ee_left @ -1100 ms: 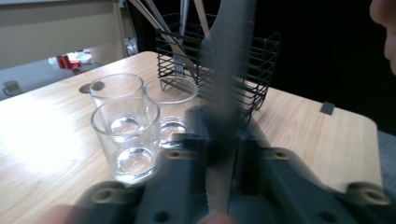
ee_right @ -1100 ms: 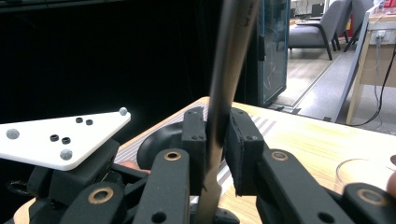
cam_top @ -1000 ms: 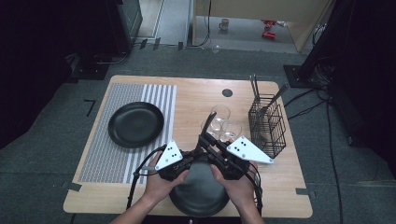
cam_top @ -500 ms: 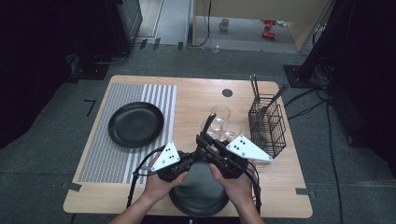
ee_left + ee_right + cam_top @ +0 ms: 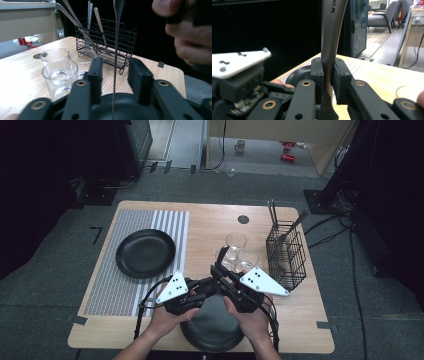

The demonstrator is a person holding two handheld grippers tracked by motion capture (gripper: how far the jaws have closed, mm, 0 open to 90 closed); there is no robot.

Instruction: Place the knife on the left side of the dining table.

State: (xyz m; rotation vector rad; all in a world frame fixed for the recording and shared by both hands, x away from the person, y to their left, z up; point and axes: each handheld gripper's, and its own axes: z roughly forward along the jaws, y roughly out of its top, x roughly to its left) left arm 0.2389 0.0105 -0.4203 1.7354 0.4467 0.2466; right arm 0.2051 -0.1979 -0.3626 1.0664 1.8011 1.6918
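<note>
Right gripper view: my right gripper (image 5: 328,75) is clamped on the handle of a steel utensil (image 5: 331,37), long axis upright, rising out of the top edge. Left gripper (image 5: 115,75) has just been opening; its pads stand clear of the thin shaft (image 5: 115,62) running up between them. So the piece now hangs from the right alone, over the near black plate (image 5: 212,330) at the near edge of the bench (image 5: 210,225). Brushed metal, slim, stamped mark on the handle; business end not readable. Wire caddy (image 5: 285,252) lies far-right

The near plate (image 5: 212,327) is partly hidden under both hands, its front rim cut off by the high view's bottom edge. The utensil (image 5: 332,37) runs past the right gripper view's top edge.
</note>
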